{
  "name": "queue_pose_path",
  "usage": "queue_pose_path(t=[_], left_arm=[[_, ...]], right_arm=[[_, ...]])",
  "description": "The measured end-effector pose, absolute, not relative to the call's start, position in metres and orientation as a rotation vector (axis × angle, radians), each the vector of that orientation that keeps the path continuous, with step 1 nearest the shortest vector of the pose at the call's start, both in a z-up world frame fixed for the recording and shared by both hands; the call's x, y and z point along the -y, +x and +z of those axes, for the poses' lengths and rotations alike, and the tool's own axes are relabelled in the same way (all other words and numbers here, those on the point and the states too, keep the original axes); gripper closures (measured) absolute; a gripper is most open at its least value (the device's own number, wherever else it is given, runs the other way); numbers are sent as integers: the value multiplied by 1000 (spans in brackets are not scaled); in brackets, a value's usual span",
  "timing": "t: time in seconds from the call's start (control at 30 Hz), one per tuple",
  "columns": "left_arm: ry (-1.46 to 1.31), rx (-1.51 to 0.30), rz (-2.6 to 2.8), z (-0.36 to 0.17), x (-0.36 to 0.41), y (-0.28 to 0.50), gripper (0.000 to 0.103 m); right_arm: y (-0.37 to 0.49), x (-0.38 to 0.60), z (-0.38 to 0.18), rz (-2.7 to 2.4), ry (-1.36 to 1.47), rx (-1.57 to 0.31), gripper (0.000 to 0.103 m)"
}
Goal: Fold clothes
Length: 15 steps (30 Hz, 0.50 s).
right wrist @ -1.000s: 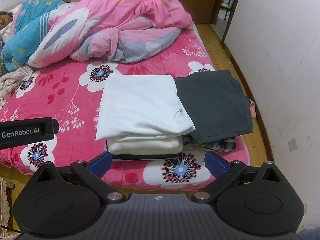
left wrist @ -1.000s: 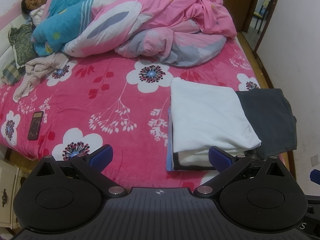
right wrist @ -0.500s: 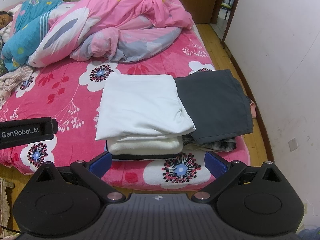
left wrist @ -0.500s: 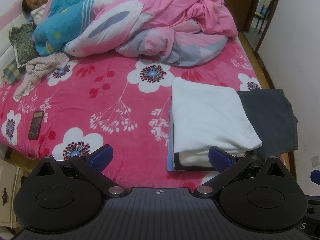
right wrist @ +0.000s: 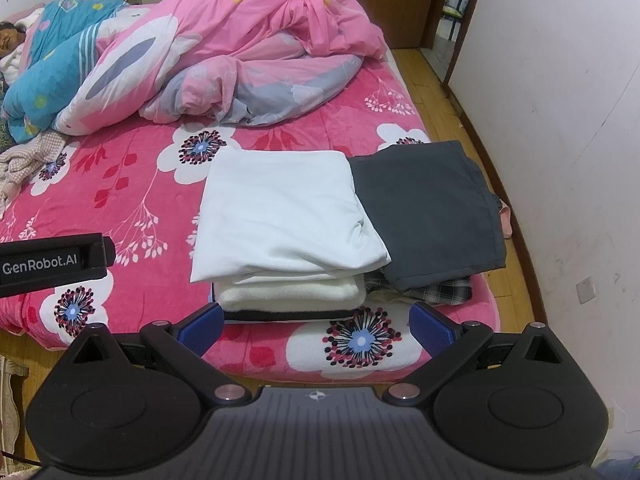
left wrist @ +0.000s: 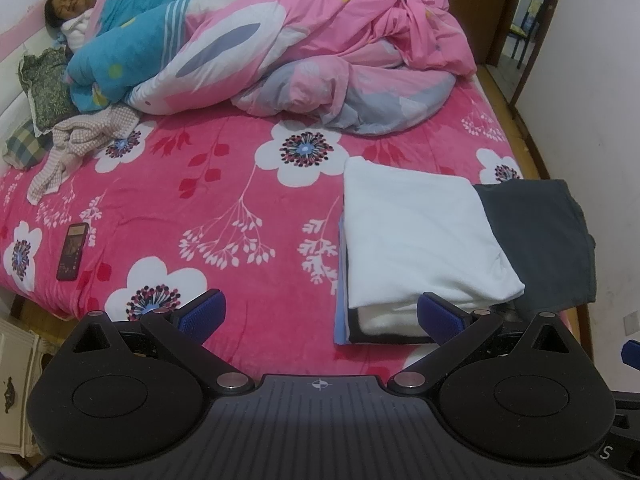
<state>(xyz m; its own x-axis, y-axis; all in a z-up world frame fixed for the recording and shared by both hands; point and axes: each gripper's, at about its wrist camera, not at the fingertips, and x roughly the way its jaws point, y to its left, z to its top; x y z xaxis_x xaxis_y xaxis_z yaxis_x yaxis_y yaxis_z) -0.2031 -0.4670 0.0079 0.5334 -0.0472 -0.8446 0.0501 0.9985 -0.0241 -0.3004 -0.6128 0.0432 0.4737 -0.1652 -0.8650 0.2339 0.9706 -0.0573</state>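
Observation:
A folded white garment [left wrist: 416,236] [right wrist: 284,216] tops a stack of folded clothes at the near right of the bed. Beside it on the right lies a folded dark grey garment [left wrist: 544,240] [right wrist: 428,212] over a plaid piece [right wrist: 440,290]. An unfolded checked beige garment [left wrist: 84,140] [right wrist: 24,160] lies crumpled at the far left of the bed. My left gripper [left wrist: 320,314] hovers open at the bed's near edge, left of the stack. My right gripper [right wrist: 316,322] hangs open just in front of the stack. Neither holds anything.
A person [left wrist: 68,0] lies under a blue quilt [left wrist: 132,48] at the head of the bed, next to a heaped pink duvet [left wrist: 340,48]. A phone [left wrist: 72,250] lies near the left edge of the pink flowered bedspread [left wrist: 200,184]. A white wall [right wrist: 560,120] stands right.
The left wrist view has drifted very slightly; the bed appears a touch lower and further right. Both grippers stay open and the clothes have not moved.

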Motion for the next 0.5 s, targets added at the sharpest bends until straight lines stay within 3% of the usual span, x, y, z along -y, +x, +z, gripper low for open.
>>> queue_pose_path(t=[0.5], left_arm=[[6, -1003, -52, 8, 469, -203, 0]], right_arm=[[-299, 614, 43, -242, 73, -1050, 2]])
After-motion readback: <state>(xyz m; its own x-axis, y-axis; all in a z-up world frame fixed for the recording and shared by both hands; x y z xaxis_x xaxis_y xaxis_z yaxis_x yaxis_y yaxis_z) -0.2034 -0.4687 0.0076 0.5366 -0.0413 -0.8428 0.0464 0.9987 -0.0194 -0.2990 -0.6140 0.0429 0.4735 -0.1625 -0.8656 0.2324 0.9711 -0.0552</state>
